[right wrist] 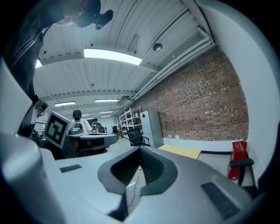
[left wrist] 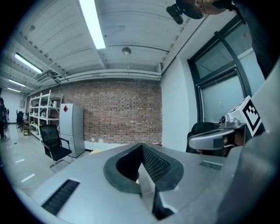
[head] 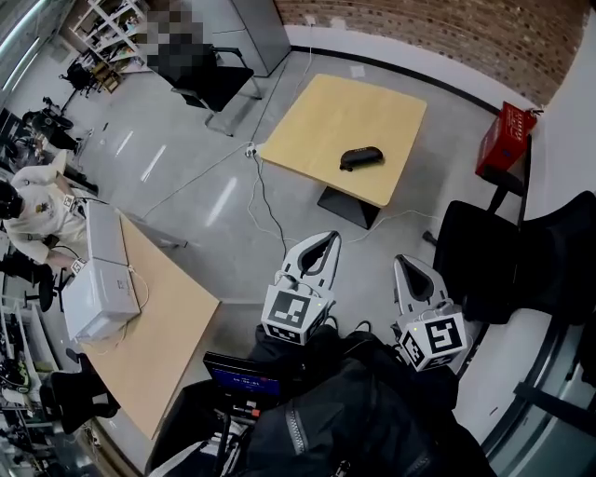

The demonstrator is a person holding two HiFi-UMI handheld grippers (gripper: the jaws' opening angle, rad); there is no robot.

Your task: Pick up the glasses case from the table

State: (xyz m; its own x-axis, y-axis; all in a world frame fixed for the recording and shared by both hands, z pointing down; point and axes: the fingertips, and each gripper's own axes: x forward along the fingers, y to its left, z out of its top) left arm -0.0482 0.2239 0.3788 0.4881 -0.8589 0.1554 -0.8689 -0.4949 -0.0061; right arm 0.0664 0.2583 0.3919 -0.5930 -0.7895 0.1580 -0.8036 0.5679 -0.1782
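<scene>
**Jaws closed, nothing held**

We see the black oblong glasses case [head: 361, 157] lying on the square light-wood bench [head: 317, 116], near its right edge. Well apart from it, our left hand-held gripper [head: 328, 240] and right hand-held gripper [head: 402, 264] have their jaws pressed together, empty.

Black glasses case [head: 360, 158], light-wood table [head: 326, 116], red crate [head: 506, 138], red-brown brick wall [head: 447, 28], grey floor [head: 186, 177].
</scene>
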